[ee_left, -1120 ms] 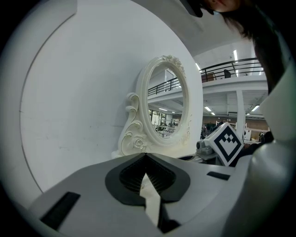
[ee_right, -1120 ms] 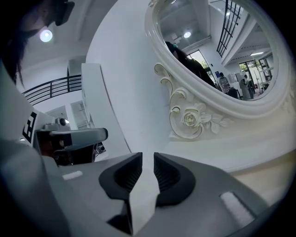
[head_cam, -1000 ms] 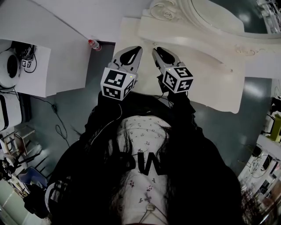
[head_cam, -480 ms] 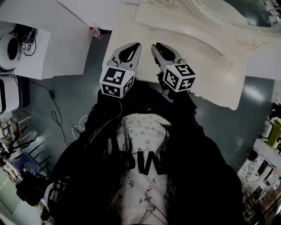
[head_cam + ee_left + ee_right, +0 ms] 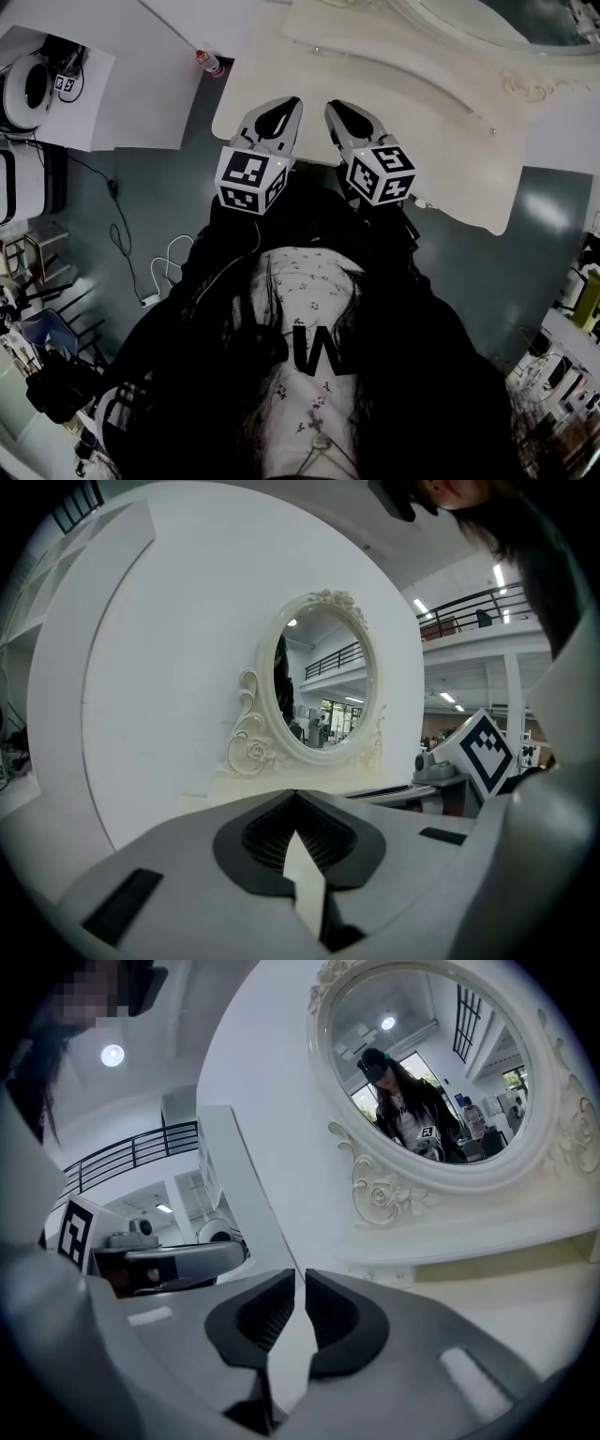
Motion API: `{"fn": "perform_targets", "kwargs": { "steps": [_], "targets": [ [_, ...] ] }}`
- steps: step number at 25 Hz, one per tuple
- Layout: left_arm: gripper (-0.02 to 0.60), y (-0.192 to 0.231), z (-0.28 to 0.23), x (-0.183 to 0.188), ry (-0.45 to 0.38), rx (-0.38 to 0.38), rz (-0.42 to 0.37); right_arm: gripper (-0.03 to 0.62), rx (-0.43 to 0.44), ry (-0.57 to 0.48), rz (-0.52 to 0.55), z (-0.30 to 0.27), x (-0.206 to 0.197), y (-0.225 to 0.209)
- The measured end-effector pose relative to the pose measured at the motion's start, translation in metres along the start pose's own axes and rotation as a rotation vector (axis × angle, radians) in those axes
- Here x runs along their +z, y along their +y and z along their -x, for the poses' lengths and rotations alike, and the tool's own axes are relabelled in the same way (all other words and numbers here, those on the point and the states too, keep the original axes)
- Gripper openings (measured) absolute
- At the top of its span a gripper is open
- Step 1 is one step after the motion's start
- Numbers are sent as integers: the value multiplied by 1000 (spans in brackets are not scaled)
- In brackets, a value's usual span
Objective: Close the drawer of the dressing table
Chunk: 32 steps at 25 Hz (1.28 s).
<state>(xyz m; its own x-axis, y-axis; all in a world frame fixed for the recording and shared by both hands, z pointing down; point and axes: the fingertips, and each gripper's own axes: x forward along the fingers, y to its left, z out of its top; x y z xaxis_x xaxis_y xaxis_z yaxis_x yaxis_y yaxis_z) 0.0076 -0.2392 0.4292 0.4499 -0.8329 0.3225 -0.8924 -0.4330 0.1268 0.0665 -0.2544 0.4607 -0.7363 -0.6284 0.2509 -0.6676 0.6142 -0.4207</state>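
The left gripper [image 5: 292, 105], jaws touching and empty, and the right gripper [image 5: 331, 106], jaws all but together on nothing, are held at the bench [image 5: 422, 112] front edge, upper middle of the head view; the drawer is hidden beneath it, so a last inward push is judged due.

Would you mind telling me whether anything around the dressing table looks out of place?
Nothing on the dressing table itself. Only a small red-capped bottle beside its left corner seems to lie on its side.
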Motion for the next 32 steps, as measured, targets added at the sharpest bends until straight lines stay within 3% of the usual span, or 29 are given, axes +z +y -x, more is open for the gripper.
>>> {"fn": "perform_targets", "kwargs": {
  "steps": [7,16,18,25,32],
  "targets": [
    [0,3,8,3,20,8,-28,43,10,-15,-28,-3,-2,8],
    [0,7,30,-5,31,-58,-55,40,-36,-28,-48,-6,-14,26],
    [0,12,41,-8,32,-79,-66,9,-49,-30,-48,-10,-20,37],
    [0,23,97,-15,2,-132,-79,9,-73,-29,-7,-8,-36,96],
    [0,36,165,-45,14,-195,-123,9,-119,-41,-8,-4,-77,162]
  ]
}}
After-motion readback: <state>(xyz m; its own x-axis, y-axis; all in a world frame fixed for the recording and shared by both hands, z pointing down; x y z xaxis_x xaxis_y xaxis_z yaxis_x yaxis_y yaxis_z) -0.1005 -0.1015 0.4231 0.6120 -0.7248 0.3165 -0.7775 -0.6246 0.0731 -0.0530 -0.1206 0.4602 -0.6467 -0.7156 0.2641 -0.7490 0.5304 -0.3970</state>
